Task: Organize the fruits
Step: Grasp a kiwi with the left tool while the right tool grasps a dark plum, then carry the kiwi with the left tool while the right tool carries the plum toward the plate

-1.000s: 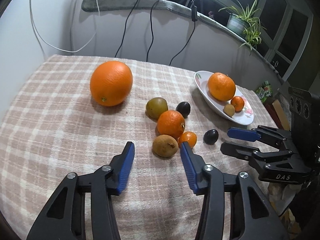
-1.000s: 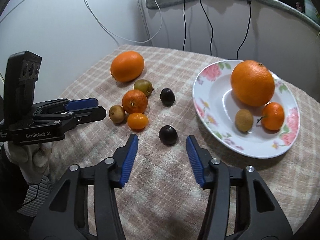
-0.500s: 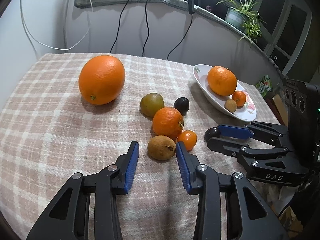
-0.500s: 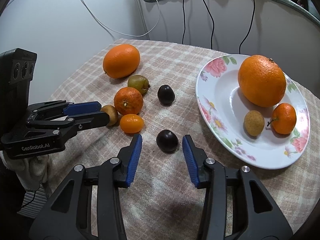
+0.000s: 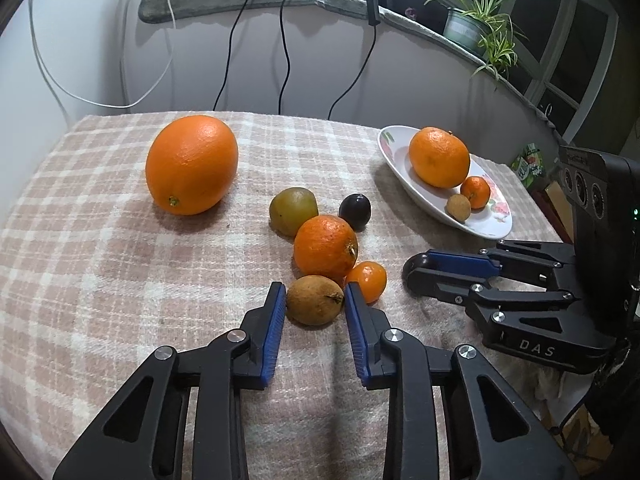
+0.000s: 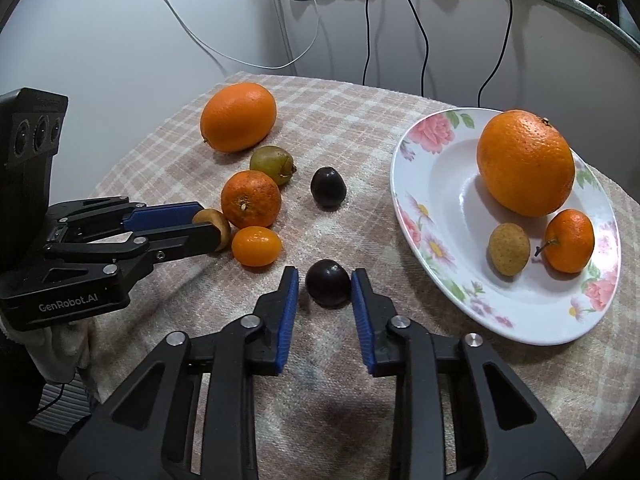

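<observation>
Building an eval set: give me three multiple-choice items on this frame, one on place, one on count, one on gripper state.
1. Where is the big orange with two small fruits beside it?
A) on the floral plate B) on the plaid cloth C) in a gripper
2. How many fruits lie on the plate?
A) two B) three C) five
3. What is between the left gripper pads?
A) the dark plum B) nothing C) the brown fruit

1 A: it sits inside the rim.
2 B: orange, mandarin, tan fruit.
3 C: both pads close on it.
</observation>
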`<action>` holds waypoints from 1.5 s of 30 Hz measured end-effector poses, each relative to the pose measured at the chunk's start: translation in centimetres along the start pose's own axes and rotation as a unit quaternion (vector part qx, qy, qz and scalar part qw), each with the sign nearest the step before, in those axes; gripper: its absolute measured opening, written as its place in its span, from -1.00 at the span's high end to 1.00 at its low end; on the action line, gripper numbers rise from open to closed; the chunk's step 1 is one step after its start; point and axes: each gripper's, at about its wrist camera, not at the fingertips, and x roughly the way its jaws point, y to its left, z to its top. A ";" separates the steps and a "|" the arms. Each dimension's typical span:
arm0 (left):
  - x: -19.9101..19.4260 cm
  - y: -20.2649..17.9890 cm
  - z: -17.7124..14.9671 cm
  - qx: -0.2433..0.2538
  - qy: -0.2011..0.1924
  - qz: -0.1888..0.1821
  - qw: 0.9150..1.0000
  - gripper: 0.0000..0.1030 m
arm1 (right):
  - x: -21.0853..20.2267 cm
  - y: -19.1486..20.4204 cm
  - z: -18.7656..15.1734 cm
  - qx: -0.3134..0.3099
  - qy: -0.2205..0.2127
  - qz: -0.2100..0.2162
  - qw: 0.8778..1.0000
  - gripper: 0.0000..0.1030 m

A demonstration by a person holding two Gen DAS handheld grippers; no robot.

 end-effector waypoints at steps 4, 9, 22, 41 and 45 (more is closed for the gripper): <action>-0.1 -0.1 -0.1 -0.004 -0.004 0.001 1.000 0.46 | 0.0 0.0 0.0 -0.003 -0.001 -0.003 1.000 0.53; -0.6 0.1 0.0 -0.009 -0.012 0.000 1.000 0.47 | -0.2 0.4 0.0 -0.011 -0.005 -0.006 1.000 0.54; -2.1 -1.0 1.2 -0.002 -0.035 -0.008 0.999 0.47 | -2.9 0.7 -0.2 -0.009 -0.039 0.001 0.999 0.55; -0.8 -5.1 4.3 0.030 -0.050 -0.036 0.998 0.47 | -7.6 -4.4 -0.5 0.027 -0.079 -0.032 0.996 0.55; -0.1 -5.8 5.0 0.035 -0.049 -0.040 0.997 0.47 | -7.8 -5.4 -0.6 0.033 -0.080 -0.036 0.996 0.55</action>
